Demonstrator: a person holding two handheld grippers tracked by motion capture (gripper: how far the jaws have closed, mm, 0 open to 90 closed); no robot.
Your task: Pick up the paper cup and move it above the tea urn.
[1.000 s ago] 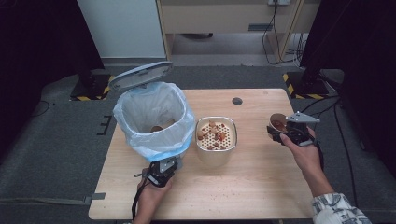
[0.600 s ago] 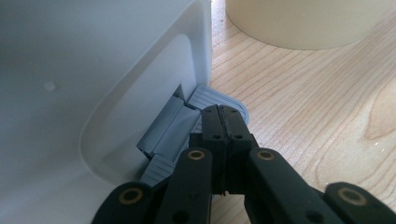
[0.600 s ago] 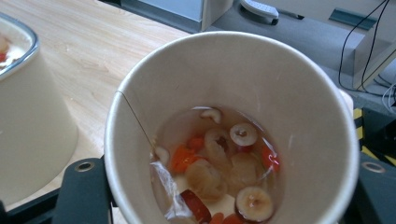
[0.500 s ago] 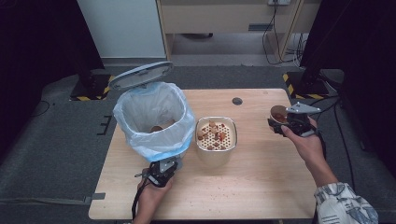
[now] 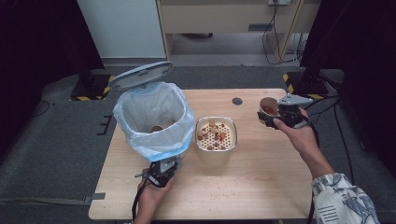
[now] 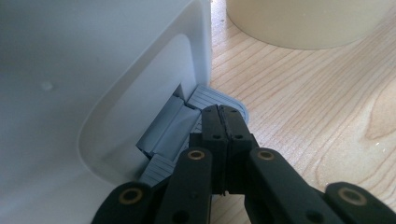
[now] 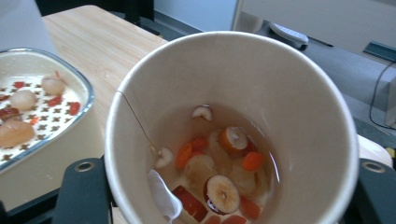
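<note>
— Wood table [image 5: 261, 186] under everything. What's in the middle?

— A cream strainer tub [image 5: 215, 140] with bits of fruit on top. A bin [image 5: 154, 121] with a blue bag stands just left of the tub.

— And the right gripper [image 5: 273, 116]?

— Right of the tub, up off the table. Its jaws squeeze a paper cup [image 7: 233, 135] holding fruit and liquid.

— The left gripper [image 6: 223, 126]?

— Down by the bin's bottom, jaws pressed together on the grey pedal [image 6: 205, 100]. Nothing between them.
</note>
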